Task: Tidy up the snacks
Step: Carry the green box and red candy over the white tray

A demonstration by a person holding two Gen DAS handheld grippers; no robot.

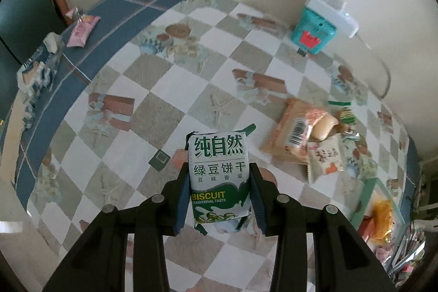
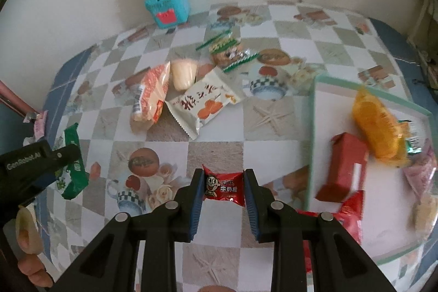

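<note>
Table [image 2: 219, 155]: checked cloth with a blue border, fills both views. Tray [image 2: 314, 127]: pale, green-rimmed, right side of the right view; it appears to be the collecting place, and holds an orange packet [image 2: 375, 125], a red box [image 2: 345, 168], red wrappers at its near edge and a pink one at far right, all somewhat blurred. Teal box [image 2: 167, 7]: top centre-left against the wall, a white power strip lying on it; contents not visible. Loose pile [image 2: 189, 92]: upper middle of the right view, several packets overlapping on the cloth, seemingly not yet sorted. Biscuit pack [image 1: 219, 177]: green and white, lower centre of the left view, upright, the left gripper [image 1: 219, 168] closed on its two sides, jaws set to its width, apparently carried above the cloth. Red candy [image 2: 224, 186]: lower centre of the right view, pinched edge to edge by the right gripper [image 2: 224, 177], jaws narrow, just left of the tray, likely bound for it. Pink packet [image 1: 82, 28]: upper left of the left view, on the blue border, well apart.
</note>
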